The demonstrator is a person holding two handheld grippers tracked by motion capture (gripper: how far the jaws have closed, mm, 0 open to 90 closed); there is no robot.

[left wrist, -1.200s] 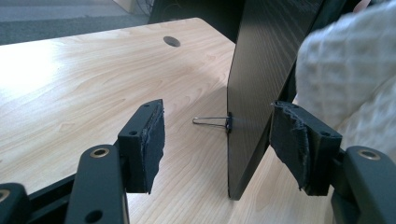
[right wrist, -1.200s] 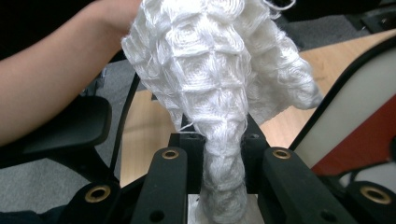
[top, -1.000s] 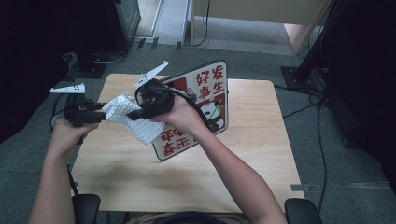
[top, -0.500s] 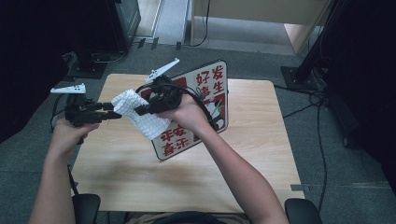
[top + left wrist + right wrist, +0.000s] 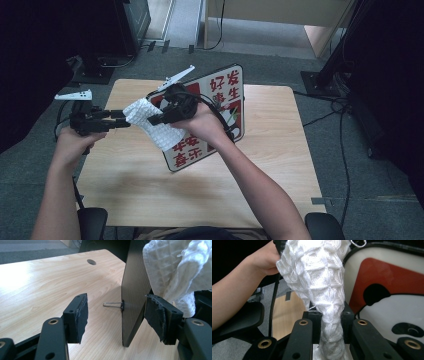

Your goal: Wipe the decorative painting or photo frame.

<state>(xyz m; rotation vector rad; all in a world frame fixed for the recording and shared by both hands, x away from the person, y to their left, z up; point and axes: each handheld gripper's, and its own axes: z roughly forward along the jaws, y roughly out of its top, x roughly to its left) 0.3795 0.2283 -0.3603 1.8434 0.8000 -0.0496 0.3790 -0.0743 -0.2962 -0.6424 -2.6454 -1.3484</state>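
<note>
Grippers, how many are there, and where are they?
2. The left gripper is at the table's left side, jaws open at the sign's edge. The right gripper is in front of the sign, shut on the white cloth.

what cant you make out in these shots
- Sign: the high view has its lower-left print behind the white cloth and the right gripper.
- Left gripper: whether its pads touch the board's edge.
- Right gripper view: the cloth hides where the pads meet.
</note>
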